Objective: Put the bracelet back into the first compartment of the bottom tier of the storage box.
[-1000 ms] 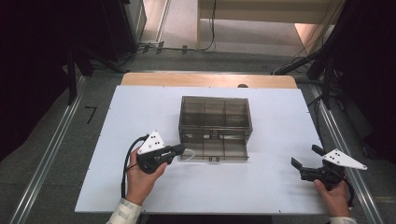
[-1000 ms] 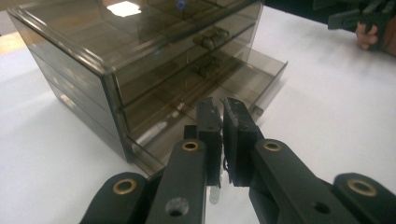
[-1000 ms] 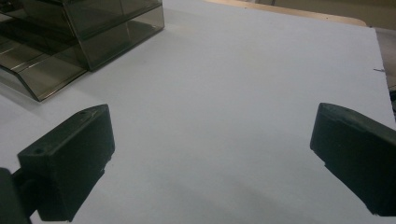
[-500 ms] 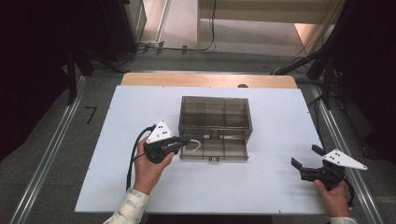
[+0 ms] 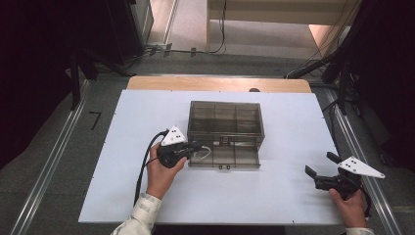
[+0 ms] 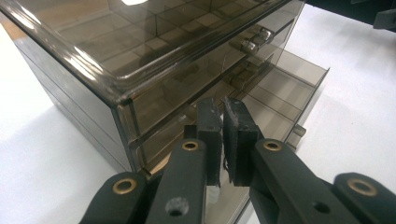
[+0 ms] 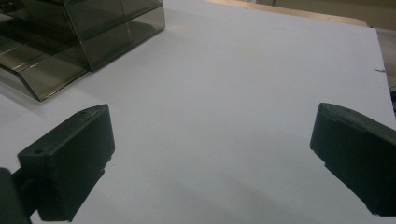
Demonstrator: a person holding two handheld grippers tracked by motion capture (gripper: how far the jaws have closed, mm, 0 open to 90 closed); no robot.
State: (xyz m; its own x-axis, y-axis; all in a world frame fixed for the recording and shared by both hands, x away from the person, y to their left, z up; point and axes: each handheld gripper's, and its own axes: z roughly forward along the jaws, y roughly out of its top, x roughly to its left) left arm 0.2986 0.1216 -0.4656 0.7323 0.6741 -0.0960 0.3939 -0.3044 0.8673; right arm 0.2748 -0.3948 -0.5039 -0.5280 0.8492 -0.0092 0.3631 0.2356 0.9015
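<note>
Since 1 second ago, the left gripper [image 5: 198, 148] has moved forward and right, from the bare table up to the left front corner of the drawer box [image 5: 226, 120]; the right gripper [image 5: 320, 166] has stayed put near the table's right front corner. From the front edge of the white table [image 5: 147, 122], a sleeve [image 5: 138, 217] and left hand [image 5: 164, 171] reach in, with a cable [image 5: 142, 171] looping back from the gripper. In the left gripper view its jaws are clenched almost together beside the box's lower left corner; whether anything is pinched between them cannot be told. The right hand [image 5: 350, 205] holds its gripper with jaws spread wide over bare table. Farther in, the smoky clear box sits at mid-table, its bottom drawer [image 5: 230, 157] pulled out toward the front edge.
</note>
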